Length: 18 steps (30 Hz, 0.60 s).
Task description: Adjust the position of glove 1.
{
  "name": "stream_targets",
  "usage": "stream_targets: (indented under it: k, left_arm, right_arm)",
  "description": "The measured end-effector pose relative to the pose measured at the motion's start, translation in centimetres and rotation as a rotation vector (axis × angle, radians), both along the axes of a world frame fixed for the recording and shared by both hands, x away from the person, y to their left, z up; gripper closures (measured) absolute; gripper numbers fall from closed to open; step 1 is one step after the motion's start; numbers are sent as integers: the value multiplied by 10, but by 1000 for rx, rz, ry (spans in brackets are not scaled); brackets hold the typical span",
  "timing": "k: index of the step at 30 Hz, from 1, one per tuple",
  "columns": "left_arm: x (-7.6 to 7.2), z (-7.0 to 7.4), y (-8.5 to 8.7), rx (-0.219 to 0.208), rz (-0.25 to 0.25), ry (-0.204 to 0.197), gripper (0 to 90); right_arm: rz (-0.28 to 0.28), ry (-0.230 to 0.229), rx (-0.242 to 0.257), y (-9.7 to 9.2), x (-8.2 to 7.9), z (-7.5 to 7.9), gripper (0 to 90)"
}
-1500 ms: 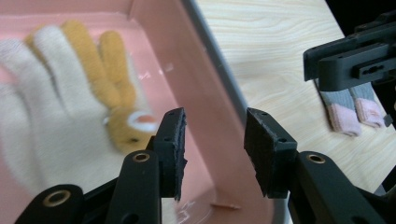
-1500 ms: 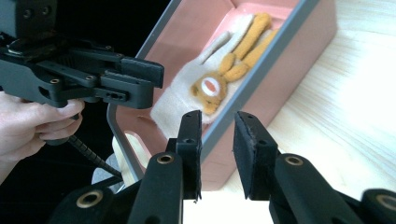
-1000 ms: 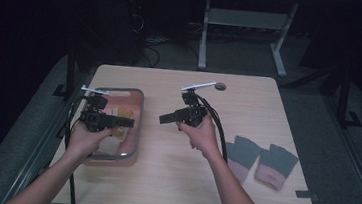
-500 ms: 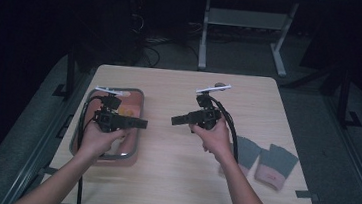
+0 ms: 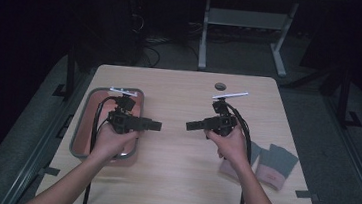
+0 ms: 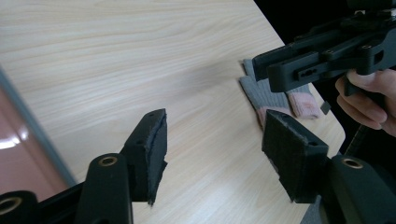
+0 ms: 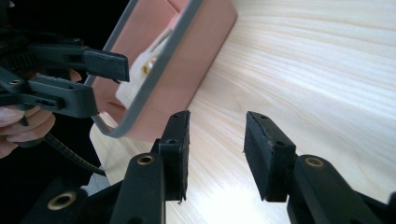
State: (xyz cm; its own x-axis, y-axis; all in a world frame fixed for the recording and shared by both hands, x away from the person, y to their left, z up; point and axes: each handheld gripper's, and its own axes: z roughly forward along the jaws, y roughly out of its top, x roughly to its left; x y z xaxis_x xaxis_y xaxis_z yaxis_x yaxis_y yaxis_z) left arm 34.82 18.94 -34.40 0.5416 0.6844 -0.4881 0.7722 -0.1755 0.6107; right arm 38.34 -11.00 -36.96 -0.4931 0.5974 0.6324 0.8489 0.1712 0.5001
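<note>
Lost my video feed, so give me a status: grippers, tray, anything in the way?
Left gripper and right gripper open, empty, jaws just been opening. Tray at left, socks at right. Bare table between.

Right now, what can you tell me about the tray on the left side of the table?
The tray is a shallow rounded rectangle with a grey rim and a pinkish inside that looks like plastic. It lies flat near the table's left edge, under the left hand. In the right gripper view something pale lies inside it, too unclear to name. Neither gripper touches it.
</note>
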Motion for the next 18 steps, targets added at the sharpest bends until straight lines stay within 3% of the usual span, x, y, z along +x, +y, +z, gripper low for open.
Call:
stream_targets:
  k: [8,18]
  left_arm:
    - [-1,-2,-17,-13,-17,0,321]
    - [-5,-5,-39,-23,-57,0,288]
  right_arm:
    - [-29,0,-12,-25,-7,-4,571]
    - [-54,-3,-18,-52,-16,-6,515]
